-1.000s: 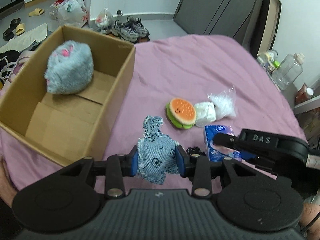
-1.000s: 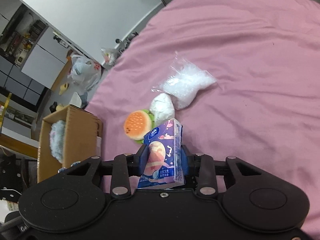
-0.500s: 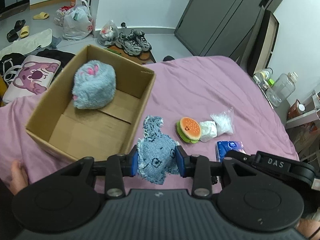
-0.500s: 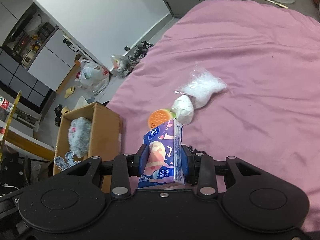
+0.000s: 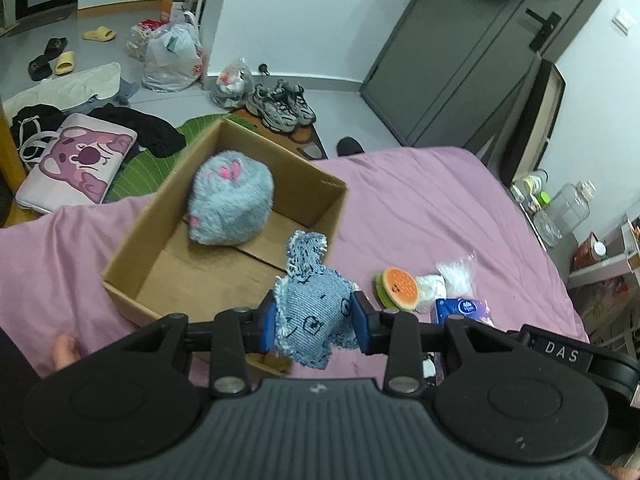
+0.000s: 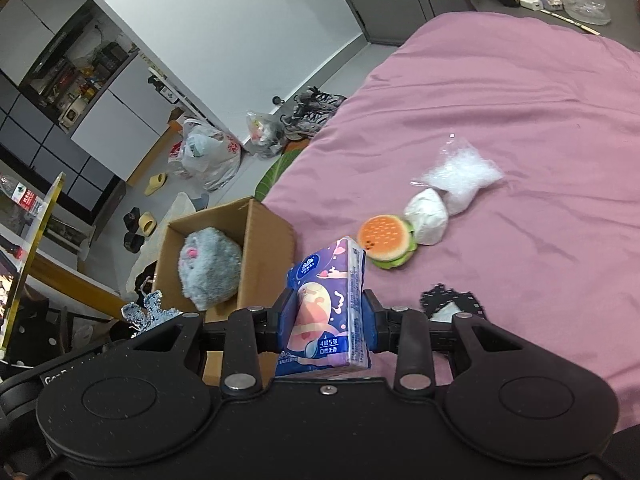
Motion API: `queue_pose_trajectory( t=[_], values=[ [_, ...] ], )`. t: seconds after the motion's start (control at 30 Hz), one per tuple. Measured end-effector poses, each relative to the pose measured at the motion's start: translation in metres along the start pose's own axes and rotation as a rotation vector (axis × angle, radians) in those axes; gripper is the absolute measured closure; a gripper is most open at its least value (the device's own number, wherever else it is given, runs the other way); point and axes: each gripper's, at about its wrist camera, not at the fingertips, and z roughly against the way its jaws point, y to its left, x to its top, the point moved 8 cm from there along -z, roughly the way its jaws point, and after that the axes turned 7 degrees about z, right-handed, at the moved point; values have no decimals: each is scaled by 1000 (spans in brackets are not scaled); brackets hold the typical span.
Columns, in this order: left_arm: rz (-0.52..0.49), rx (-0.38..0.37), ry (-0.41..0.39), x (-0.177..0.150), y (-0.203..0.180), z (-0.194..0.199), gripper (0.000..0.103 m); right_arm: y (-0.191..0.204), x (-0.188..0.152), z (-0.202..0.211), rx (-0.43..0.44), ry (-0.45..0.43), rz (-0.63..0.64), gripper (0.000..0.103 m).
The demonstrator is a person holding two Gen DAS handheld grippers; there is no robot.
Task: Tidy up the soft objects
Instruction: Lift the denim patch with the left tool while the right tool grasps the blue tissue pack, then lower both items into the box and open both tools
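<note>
Both your grippers risen since earlier frame. Left gripper [image 5: 314, 316] clamped on frayed blue denim plush [image 5: 312, 312], near open cardboard box [image 5: 128, 284] holding fluffy grey plush [image 5: 232, 200]. Right gripper [image 6: 326, 324] clamped on purple tissue pack [image 6: 330, 312]. Black-white item [image 6: 450, 304], perhaps fabric, on pink bedsheet [image 6: 520, 92].

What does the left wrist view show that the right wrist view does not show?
Only the left wrist view: the left gripper shut on the denim toy, and the grey door. Only the right wrist view: the black lace item on the bed. Both: the cardboard box holding the grey plush, and the burger toy.
</note>
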Motion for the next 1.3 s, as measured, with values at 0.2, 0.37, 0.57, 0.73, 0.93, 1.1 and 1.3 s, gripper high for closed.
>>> queue_pose_trajectory(
  t=[0.2, 0.37, 0.57, 0.73, 0.93, 1.1, 1.3],
  values=[
    [26, -3, -20, 12, 18, 6, 66, 25, 0, -3, 16, -8, 17, 69],
    [49, -7, -26, 18, 34, 8, 66, 45, -3, -7, 25, -7, 34, 69],
    [81, 1, -25, 27, 55, 5, 66, 66, -2, -17, 36, 2, 51, 69],
    [97, 3, -20, 33, 69, 2, 66, 79, 0, -28, 46, 11, 63, 69],
    [115, 1, -14, 42, 81, -3, 66, 93, 3, -41, 51, 28, 77, 69],
    [122, 6, 0, 47, 86, -12, 66, 99, 5, -50, 58, 42, 76, 69],
    [124, 20, 24, 51, 90, -23, 66, 102, 9, -63, 54, 61, 72, 69]
  ],
)
